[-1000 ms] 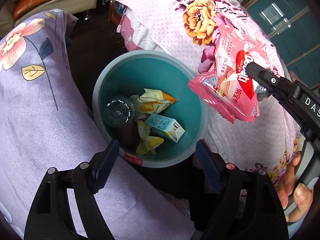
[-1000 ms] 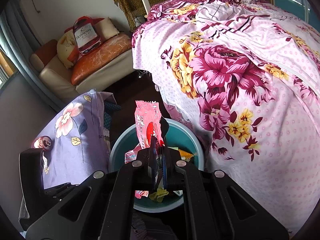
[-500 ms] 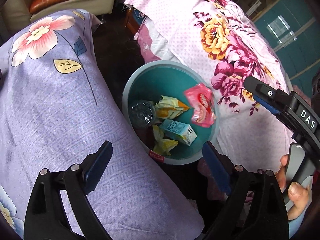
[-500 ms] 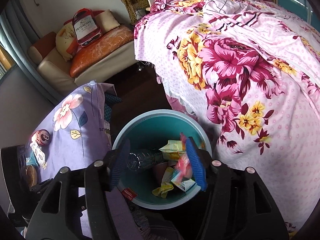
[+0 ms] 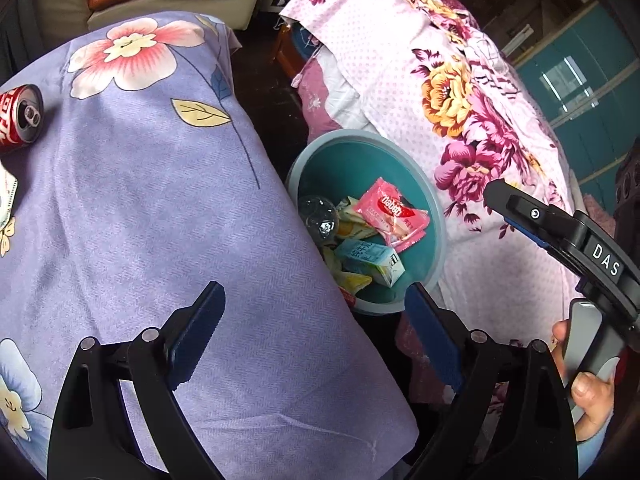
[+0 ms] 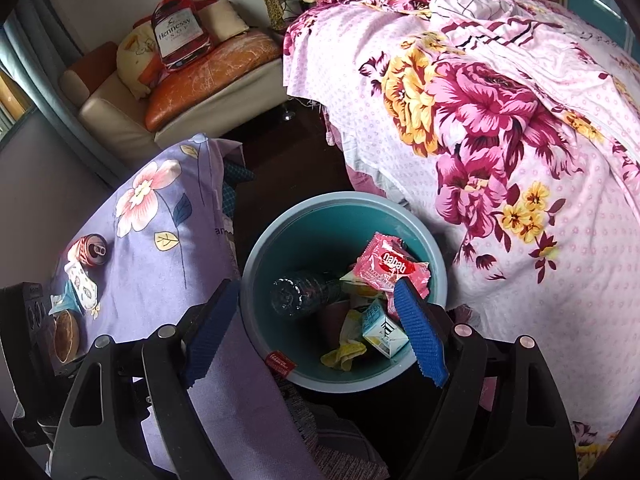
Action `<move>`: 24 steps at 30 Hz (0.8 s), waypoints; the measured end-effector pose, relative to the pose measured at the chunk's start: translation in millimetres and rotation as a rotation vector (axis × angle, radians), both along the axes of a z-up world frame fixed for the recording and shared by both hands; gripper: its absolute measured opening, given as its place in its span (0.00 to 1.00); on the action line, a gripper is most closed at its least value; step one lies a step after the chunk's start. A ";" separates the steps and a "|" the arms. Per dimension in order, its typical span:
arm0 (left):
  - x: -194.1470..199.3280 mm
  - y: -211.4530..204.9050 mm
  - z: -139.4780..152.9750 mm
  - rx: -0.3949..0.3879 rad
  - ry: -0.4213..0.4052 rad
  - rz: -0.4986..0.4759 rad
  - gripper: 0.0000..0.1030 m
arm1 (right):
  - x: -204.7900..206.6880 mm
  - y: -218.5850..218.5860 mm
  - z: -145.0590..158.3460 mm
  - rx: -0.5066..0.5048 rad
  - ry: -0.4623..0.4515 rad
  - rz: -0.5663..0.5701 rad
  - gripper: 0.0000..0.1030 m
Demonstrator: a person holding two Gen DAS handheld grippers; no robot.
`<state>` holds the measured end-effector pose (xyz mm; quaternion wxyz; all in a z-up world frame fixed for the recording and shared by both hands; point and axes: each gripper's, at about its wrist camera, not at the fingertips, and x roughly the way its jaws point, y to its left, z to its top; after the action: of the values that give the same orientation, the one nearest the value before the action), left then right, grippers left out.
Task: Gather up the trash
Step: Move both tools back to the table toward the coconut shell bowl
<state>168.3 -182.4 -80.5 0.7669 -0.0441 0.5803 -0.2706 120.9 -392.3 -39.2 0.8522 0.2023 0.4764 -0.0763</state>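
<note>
A teal trash bin stands on the floor between a purple-clothed table and a bed. A pink snack wrapper lies on top of the trash inside, over a clear plastic bottle, a small blue carton and yellow wrappers. My left gripper is open and empty, above the table's edge and the bin. My right gripper is open and empty over the bin; it also shows in the left wrist view.
On the purple floral tablecloth lies a red drink can, with a crumpled wrapper and a round brown item nearby. A pink floral bed is to the right, a sofa behind.
My right gripper opened and let go of the pink wrapper, which fell into the bin. My left gripper drew back and to the left over the table, bringing the can into view.
</note>
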 end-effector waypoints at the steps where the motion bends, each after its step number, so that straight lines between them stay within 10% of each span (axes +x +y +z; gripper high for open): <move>1: 0.0 5.5 1.1 -0.001 -0.003 0.009 0.89 | 1.5 6.8 1.1 0.000 0.000 0.013 0.74; 24: -16.1 172.4 26.1 -0.035 -0.067 0.242 0.89 | 26.8 156.8 27.5 -0.027 -0.003 0.244 0.75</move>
<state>152.1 -10.0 -54.4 0.8120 -0.1182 0.5399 -0.1877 147.7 -235.5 -11.8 0.8585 0.1313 0.4953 0.0216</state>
